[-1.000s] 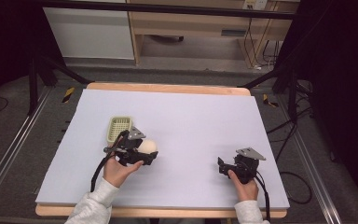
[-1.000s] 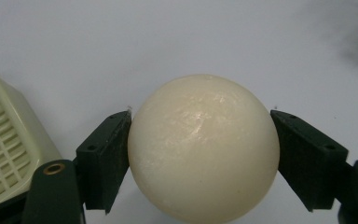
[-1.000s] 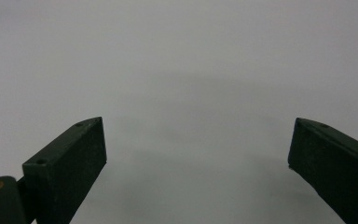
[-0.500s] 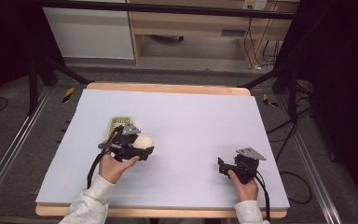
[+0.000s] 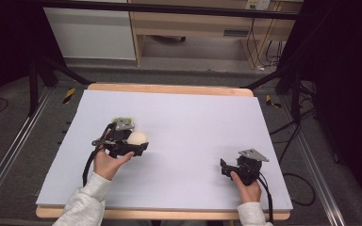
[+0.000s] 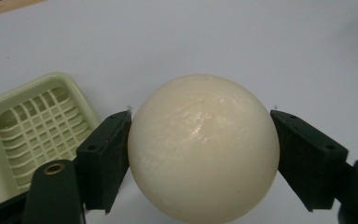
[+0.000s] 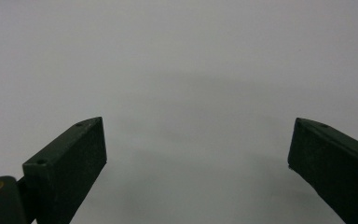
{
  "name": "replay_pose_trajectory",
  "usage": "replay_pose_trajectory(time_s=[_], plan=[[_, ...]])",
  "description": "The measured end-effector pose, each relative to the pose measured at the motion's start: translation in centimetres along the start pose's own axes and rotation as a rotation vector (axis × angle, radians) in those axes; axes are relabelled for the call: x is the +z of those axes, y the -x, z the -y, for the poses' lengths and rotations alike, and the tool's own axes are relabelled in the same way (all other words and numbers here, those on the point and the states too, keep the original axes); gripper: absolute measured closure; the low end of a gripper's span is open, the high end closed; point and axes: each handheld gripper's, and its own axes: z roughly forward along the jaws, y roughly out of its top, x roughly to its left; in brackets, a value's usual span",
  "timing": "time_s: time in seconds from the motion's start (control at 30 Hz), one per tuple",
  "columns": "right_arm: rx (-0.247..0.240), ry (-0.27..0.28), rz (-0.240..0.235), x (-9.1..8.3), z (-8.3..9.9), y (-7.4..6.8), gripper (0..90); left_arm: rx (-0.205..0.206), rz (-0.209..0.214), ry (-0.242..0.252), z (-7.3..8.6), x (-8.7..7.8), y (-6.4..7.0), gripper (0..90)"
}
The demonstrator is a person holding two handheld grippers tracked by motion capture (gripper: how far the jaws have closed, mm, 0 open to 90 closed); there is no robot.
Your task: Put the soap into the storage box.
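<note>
Ball [image 5: 138,138] travelling toward the soap dish, clamped in the left gripper [image 5: 133,146].

The left hand [image 5: 107,162] is carrying the cream ball up and leftward across the white table [image 5: 193,117]; a second ago it was hanging lower and to the right of the pale green soap dish [image 6: 32,130], and now the gripper is covering most of that dish in the high view, so I'm judging a drop into it is close. The left gripper view is showing what the high view is hiding: both jaws pressing the ball's sides, the slatted dish empty just beside it. The right gripper [image 5: 226,168] is resting apart near the table's right edge, its jaws spread wide over bare surface.
</note>
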Motion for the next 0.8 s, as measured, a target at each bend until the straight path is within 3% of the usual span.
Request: replay_pose_trajectory(time_s=[0.8], plan=[[0.002, -0.003, -0.003, 0.0, 0.0, 0.0, 4.8, -0.020, -0.073, -0.028, -1.2, 0.5, -3.2, 23.6]])
